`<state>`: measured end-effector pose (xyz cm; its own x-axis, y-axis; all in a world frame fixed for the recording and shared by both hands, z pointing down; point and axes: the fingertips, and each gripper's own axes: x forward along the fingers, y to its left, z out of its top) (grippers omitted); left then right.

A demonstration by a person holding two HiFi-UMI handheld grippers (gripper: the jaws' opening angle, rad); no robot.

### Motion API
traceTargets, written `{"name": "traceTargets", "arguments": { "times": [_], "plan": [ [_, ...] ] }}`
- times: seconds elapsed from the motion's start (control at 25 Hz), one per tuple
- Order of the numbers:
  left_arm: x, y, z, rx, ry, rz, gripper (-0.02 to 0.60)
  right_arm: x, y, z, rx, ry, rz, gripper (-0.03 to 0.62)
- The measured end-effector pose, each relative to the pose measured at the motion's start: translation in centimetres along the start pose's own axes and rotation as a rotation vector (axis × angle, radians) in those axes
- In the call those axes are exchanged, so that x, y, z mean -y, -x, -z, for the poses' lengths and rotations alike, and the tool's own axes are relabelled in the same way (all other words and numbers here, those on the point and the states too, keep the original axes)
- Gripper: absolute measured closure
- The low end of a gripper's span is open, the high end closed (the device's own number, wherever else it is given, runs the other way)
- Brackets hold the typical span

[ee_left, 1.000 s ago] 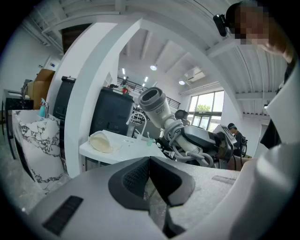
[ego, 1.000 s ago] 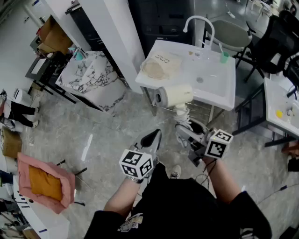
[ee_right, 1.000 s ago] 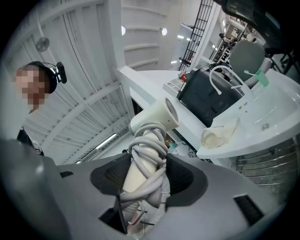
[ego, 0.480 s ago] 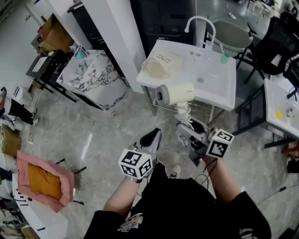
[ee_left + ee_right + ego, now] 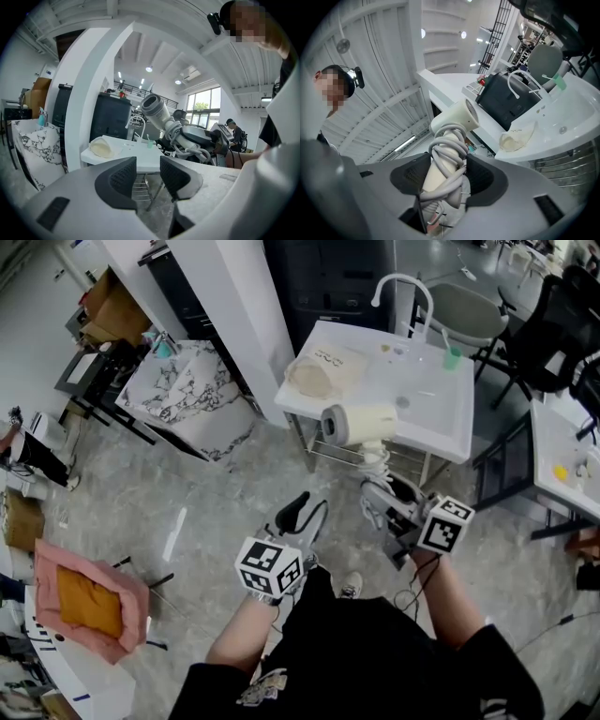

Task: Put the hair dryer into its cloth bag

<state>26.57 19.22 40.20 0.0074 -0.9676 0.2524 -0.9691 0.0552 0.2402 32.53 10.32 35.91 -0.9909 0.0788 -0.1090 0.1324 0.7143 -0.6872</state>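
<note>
A cream hair dryer (image 5: 360, 424) with its grey cord wound round the handle (image 5: 449, 143) hangs in the air in front of the white sink table (image 5: 441, 423). My right gripper (image 5: 379, 506) is shut on that wrapped handle and holds the dryer upright. The beige cloth bag (image 5: 315, 378) lies flat on the table's left end, also seen as the bag (image 5: 101, 147) and the bag (image 5: 517, 135). My left gripper (image 5: 302, 513) is below and left of the dryer; its jaws have just been opening and nothing is between them.
A curved faucet (image 5: 405, 287) and a green cup (image 5: 451, 355) stand at the table's back. A white pillar (image 5: 216, 306) and a marble-patterned box (image 5: 186, 395) are to the left. A pink cushioned seat (image 5: 89, 601) is at lower left, black chairs (image 5: 553, 324) at right.
My left gripper's jaws, shut in both earlier frames, now stand apart. The right gripper and the dryer have hardly shifted.
</note>
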Motion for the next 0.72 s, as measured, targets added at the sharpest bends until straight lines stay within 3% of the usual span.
{"name": "traceTargets", "arguments": {
  "times": [0.72],
  "plan": [
    [-3.8, 0.2, -1.6, 0.027, -0.008, -0.015, 0.423, -0.1, -3.3, -1.4, -0.001, 0.063, -0.012, 0.359]
  ]
}}
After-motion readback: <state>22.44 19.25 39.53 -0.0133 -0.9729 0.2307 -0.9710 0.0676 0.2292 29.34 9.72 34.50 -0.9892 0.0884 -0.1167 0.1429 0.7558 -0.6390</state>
